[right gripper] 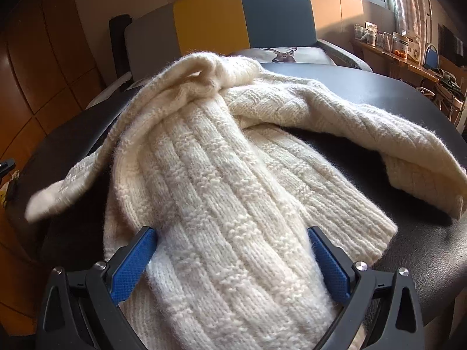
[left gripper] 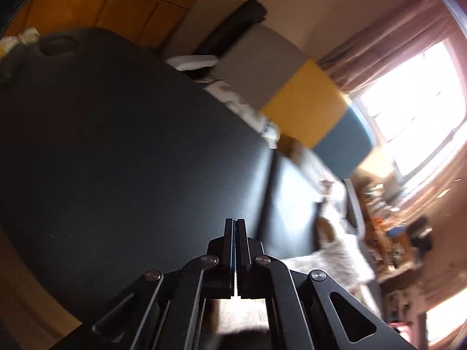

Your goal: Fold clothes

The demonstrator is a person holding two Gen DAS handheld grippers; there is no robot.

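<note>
A cream ribbed-knit sweater lies rumpled across the dark table, filling the frame's middle, one sleeve trailing right. The right gripper stands wide open over its lower hem; the left gripper, pressed closed, seemingly holds nothing in its blurred view.

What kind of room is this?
Probably a lived-in home room: a grey, yellow and teal upholstered chair behind the dark round table, pink curtains at a sunny window, and a cluttered wooden side shelf.

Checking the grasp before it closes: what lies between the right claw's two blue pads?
In the right wrist view, the cream knit sweater fills the gap of the open right claw.
</note>
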